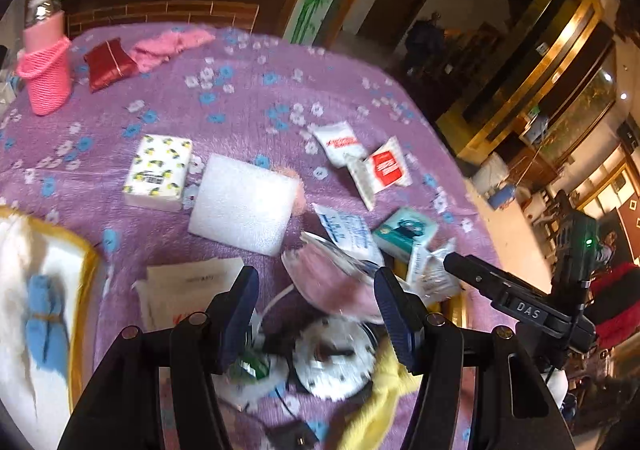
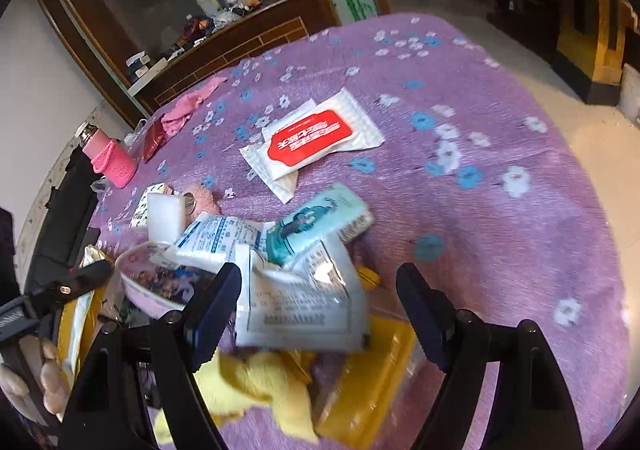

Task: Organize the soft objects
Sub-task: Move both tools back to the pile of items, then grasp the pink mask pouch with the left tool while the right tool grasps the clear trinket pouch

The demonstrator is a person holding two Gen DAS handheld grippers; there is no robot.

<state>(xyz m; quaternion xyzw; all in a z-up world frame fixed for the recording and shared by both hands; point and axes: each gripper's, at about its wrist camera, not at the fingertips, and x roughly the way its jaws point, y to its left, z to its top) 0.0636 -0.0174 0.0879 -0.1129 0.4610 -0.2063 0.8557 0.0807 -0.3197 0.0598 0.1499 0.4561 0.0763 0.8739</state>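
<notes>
Purple fleece blanket printed with blue and white flowers [image 1: 248, 98] covers the whole counter and carries every loose thing. Above its near edge the left gripper [image 1: 316, 314] hangs tilted down, its two dark fingers [image 1: 240, 310] spread wide apart with nothing between them; a blurred pink pouch in clear wrap [image 1: 336, 278] lies just beyond them. The right gripper [image 2: 320, 314] hovers to the right of the left one, over a heap of packets, its fingers [image 2: 420, 310] likewise spread wide and empty, a clear-fronted white printed packet [image 2: 300, 306] lying below the gap. Part of the bare hand [image 2: 48, 374] holding the left tool shows at the right view's lower left.

One white foam slab [image 1: 244, 202] lies mid-counter, touching one lemon-print tissue pack [image 1: 158, 172] on its left. Two red-labelled white wipe packs [image 2: 312, 140] overlap on the far right. One teal tissue pack [image 2: 316, 222] leans on the heap. One yellow fluffy cloth [image 2: 256, 378] is bunched at the near edge. One pink knitted bottle sleeve [image 1: 44, 70] stands at the far left, with one red satin pouch [image 1: 110, 62] and one pink cloth [image 1: 168, 44] beside it.
</notes>
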